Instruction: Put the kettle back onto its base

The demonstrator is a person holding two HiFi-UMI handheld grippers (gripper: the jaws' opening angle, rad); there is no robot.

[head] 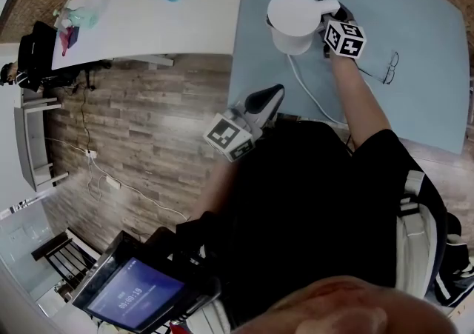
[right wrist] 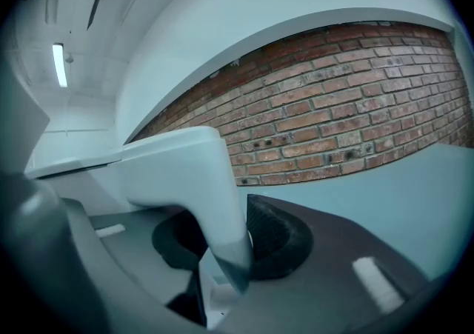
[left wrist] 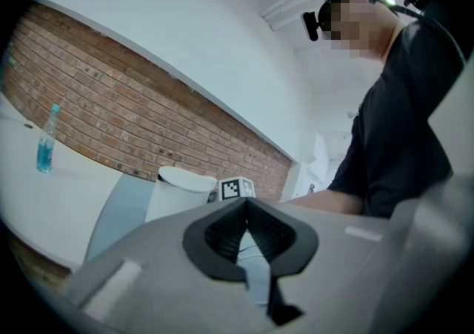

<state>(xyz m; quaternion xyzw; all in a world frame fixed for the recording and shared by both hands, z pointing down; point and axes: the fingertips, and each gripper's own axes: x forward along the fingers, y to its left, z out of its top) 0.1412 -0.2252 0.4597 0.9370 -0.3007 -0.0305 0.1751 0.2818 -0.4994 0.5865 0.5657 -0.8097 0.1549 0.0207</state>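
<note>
Right gripper (right wrist: 222, 247) is clamping the kettle (head: 294, 21) by its stiff, smooth handle (right wrist: 194, 177), likely the safest hold; left gripper (left wrist: 248, 210) is idling, jaws together.

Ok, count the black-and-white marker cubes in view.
2. One black-and-white marker cube is on the left tool, over the wooden floor. The other is on the right tool, which grips the white plastic kettle by its handle. None seems hidden.

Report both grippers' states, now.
Left gripper: closed, empty.
Right gripper: closed on the kettle handle.
</note>
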